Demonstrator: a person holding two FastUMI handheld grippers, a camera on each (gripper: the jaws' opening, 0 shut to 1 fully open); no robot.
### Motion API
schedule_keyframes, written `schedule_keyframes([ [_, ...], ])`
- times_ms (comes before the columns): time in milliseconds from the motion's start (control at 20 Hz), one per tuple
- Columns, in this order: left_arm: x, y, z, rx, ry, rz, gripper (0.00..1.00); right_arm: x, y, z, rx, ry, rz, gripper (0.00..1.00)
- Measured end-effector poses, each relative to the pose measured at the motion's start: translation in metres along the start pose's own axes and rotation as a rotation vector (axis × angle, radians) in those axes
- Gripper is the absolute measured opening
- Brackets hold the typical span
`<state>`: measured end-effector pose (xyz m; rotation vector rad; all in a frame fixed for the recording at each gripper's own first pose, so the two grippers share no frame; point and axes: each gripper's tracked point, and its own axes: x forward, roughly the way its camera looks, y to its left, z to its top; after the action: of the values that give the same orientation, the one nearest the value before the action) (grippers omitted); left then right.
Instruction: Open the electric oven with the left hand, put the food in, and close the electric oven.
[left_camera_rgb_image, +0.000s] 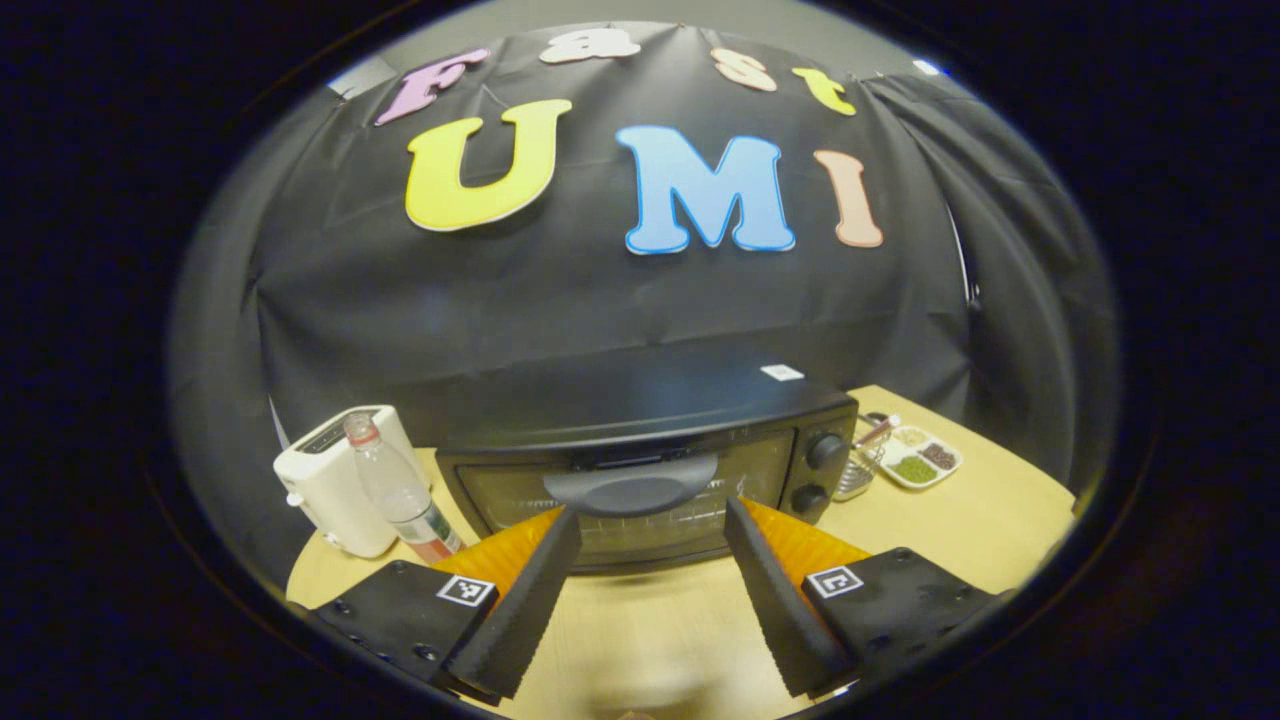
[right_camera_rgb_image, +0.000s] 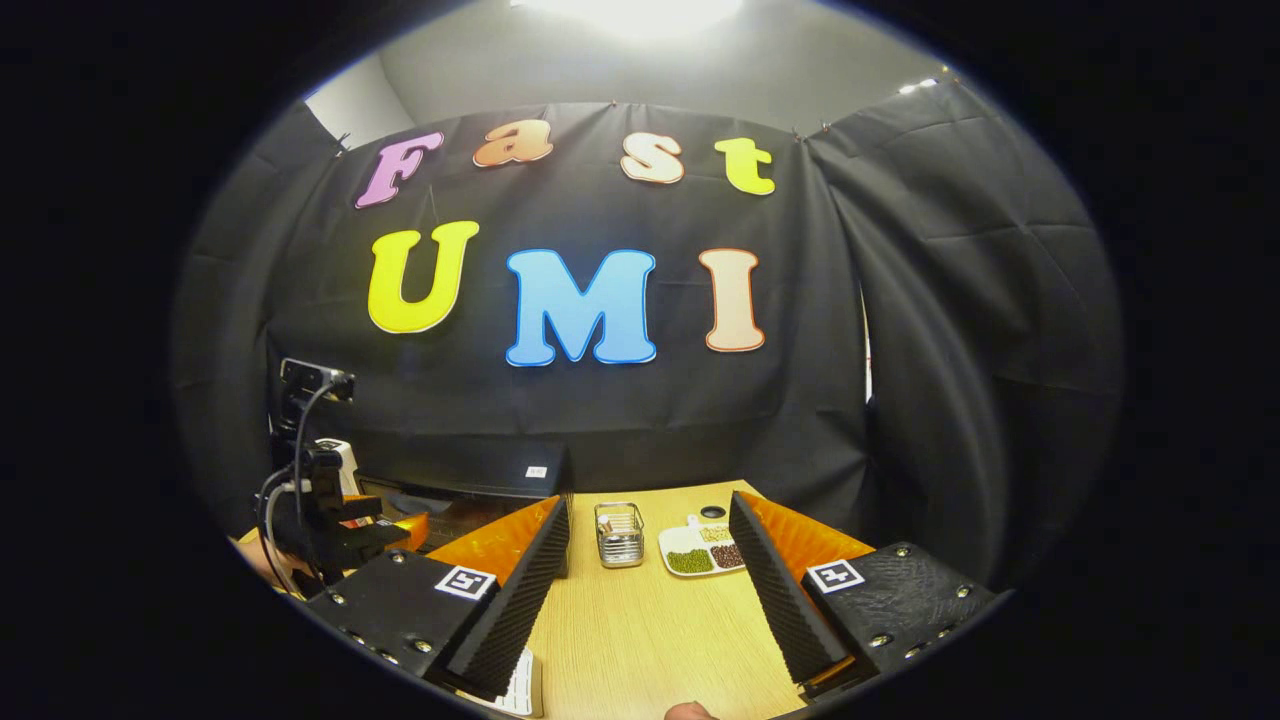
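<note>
The black electric oven stands on the wooden table with its glass door closed and its grey handle at the door's top. My left gripper is open just in front of the handle, one finger to each side, not touching it. A white sectioned dish of green, brown and pale food lies right of the oven. In the right gripper view, my right gripper is open and empty above the table, with the dish ahead and the oven to the left. The left gripper shows at the oven's front.
A white toaster and a clear plastic bottle stand left of the oven. A small wire basket sits between oven and dish, seen too in the right gripper view. A white card lies under my right gripper's left finger.
</note>
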<state>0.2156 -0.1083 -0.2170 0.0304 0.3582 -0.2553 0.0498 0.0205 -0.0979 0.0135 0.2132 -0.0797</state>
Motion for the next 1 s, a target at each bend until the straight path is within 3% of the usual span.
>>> schedule_keyframes([
  [250,-0.051,-0.005,0.054,-0.021,-0.108,0.01,1.0,-0.003,0.003,0.015,0.012,-0.046,0.068,0.97],
  [350,-0.078,-0.005,0.075,-0.033,-0.156,0.036,0.9,-0.006,0.004,0.021,0.008,-0.063,0.114,0.97],
  [400,-0.093,-0.005,0.082,-0.04,-0.171,0.05,1.0,-0.008,0.001,0.022,0.003,-0.071,0.129,0.97],
  [450,-0.107,-0.006,0.087,-0.048,-0.184,0.065,1.0,-0.014,-0.001,0.023,0.0,-0.076,0.142,0.97],
  [750,-0.185,-0.011,0.098,-0.069,-0.234,0.157,0.97,-0.031,-0.014,0.029,0.026,-0.102,0.239,0.97],
  [850,-0.207,-0.011,0.1,-0.063,-0.246,0.182,1.0,-0.039,-0.016,0.03,0.026,-0.109,0.262,0.97],
  [1000,-0.238,-0.01,0.103,-0.064,-0.264,0.194,1.0,-0.051,-0.02,0.037,0.019,-0.125,0.264,0.97],
])
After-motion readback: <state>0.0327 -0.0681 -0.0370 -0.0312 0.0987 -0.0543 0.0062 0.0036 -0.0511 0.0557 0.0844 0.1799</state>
